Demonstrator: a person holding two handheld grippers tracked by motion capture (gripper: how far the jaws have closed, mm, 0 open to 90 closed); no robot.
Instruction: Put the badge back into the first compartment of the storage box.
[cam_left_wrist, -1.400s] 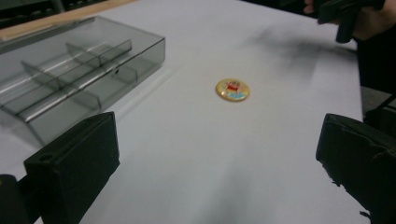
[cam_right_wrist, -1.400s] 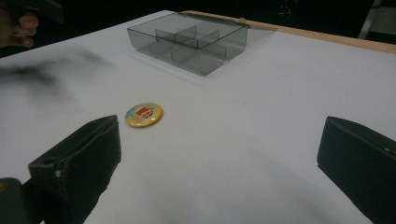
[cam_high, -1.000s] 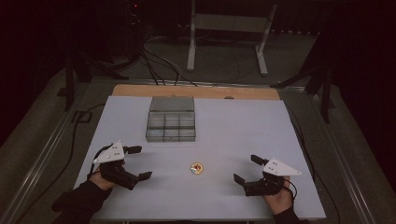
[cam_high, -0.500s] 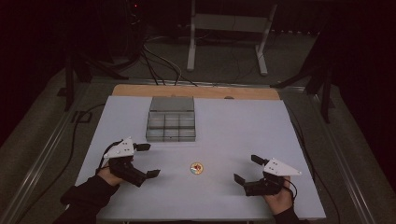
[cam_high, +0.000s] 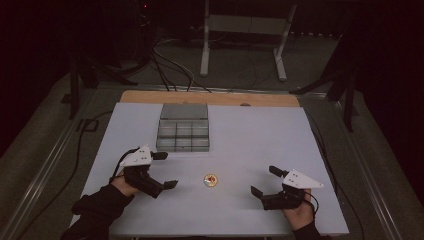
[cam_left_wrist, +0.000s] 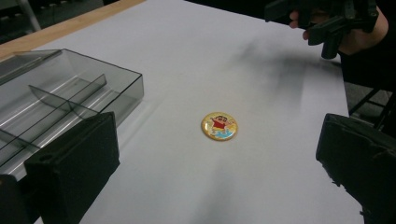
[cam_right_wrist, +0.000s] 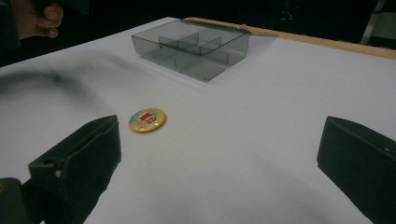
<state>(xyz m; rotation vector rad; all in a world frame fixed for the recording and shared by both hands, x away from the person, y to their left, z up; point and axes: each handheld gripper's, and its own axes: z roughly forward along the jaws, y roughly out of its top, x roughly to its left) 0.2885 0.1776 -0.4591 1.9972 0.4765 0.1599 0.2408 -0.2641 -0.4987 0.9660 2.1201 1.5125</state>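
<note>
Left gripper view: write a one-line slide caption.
Open left gripper faces a cartoon badge beside a smoky divided box.

A smooth, matt white surface is seen on the table (cam_high: 260, 150), with a strip of bare wood (cam_high: 210, 97) along its far edge. The compartment box (cam_right_wrist: 191, 49) is made of clear, smoke-tinted plastic with a glossy sheen. The round badge (cam_left_wrist: 219, 126) is finished in gloss, with a printed cartoon face. The jaws of the left gripper (cam_left_wrist: 219, 172) and the right gripper (cam_right_wrist: 219, 163) are faced in matt black, slightly rough material.
</note>
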